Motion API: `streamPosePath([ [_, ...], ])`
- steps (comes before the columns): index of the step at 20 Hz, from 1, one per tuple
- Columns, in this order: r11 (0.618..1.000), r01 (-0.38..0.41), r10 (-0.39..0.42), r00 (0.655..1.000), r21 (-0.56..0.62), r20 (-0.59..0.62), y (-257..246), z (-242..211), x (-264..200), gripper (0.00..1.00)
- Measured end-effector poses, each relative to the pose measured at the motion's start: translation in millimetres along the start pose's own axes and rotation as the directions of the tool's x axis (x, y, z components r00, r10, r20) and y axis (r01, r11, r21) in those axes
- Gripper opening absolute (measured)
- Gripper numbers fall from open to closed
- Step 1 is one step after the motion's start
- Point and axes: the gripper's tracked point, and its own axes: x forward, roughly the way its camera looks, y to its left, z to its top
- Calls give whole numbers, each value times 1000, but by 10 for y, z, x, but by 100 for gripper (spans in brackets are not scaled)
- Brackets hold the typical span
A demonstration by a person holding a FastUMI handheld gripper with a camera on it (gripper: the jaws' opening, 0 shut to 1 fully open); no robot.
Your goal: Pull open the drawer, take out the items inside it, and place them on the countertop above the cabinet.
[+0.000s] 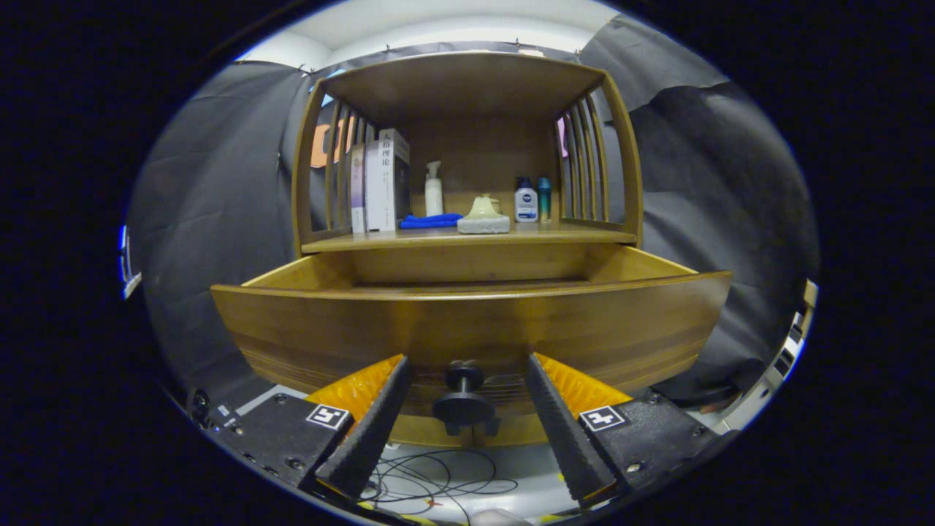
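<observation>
Between spread jaws: drawer (467,321) knob (464,403), untouched; drawer pulled out below worktop (570,235) w/ bottles, cloth.

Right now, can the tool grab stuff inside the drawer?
Probably not yet. The tool sits low, open around the knob, and the drawer front stands between it and the inside. It must rise first.

Glossy wooden drawer (467,321), dark plastic knob (464,400), cloth wall (212,219).
</observation>
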Motion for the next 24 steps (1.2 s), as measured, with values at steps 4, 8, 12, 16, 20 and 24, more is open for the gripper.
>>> streamPosePath([
  [4, 1000, 2, -2, 1000, 9, 24, 18, 36, -6, 99],
  [8, 1000, 3, -3, 1000, 7, 24, 39, 71, 69, 100],
  [12, 1000, 2, -2, 1000, -1, 30, 28, 189, 316, 100],
  [16, 1000, 6, -6, 999, -2, 33, 51, 266, 524, 99],
  [20, 1000, 8, -8, 998, -4, 55, 78, 320, 801, 100],
  [24, 1000, 6, -6, 999, -7, 54, 77, 374, 1049, 100],
])
